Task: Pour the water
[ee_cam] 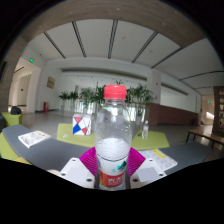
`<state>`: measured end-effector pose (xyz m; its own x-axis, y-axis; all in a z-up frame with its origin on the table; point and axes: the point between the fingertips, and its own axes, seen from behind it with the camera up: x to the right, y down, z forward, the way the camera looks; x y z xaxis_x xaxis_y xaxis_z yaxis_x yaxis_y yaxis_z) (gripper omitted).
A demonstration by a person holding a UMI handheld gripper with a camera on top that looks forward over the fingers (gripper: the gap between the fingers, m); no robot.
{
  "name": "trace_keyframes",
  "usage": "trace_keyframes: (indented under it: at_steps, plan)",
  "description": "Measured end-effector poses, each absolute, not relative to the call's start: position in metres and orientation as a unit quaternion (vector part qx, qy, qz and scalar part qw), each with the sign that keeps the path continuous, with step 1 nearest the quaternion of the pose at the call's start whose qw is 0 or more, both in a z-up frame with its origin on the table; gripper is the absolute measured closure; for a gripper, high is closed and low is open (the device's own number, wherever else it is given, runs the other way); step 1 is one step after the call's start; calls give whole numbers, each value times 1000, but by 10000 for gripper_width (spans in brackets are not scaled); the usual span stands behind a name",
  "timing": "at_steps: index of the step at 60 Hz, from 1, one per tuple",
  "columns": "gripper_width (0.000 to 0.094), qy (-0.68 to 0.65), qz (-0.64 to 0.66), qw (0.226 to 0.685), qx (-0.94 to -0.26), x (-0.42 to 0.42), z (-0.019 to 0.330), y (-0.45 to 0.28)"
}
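Note:
A clear plastic water bottle (113,135) with a red cap (115,92) and a red-and-white label stands upright between my fingers. My gripper (113,163) is shut on the bottle: the pink pads (90,159) press on both sides of its lower body. The bottle is held above the table, and its base is hidden below the fingers.
A grey table (55,148) lies beyond the bottle, with a red, white and blue carton (81,125), a booklet (33,138) to the left and yellow-green mats (150,141). Potted plants (70,99) line the far wall of a large hall.

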<state>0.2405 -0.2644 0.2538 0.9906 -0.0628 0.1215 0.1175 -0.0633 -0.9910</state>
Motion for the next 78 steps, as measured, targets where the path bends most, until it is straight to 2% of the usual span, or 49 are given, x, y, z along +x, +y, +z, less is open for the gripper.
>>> trace_keyframes:
  at_steps: [6,22,25,27,30,36,41,42,44,48,59,78]
  plan:
    - [594,-16,-66,656,-751,276,210,-273]
    - [589,-6,-54,593,-803,279,82,-277]
    - [562,-6,-53,620,-783,278,88,-279]
    - [550,0,-52,620,-783,279,85,-282]
    - [474,8,-47,621,-782,284,88,-278]
    - [388,14,-52,605,-794,284,83,-285]
    - [65,22,-64,574,-816,285,82,-295]
    - [57,24,-64,572,-817,284,83,-298]
    - [114,27,-65,570,-819,288,83,-299]
    - [65,27,-71,562,-823,282,97,-321]
    - [83,21,-78,553,-829,258,145,-393]
    - [85,30,-91,565,-819,209,234,-553]
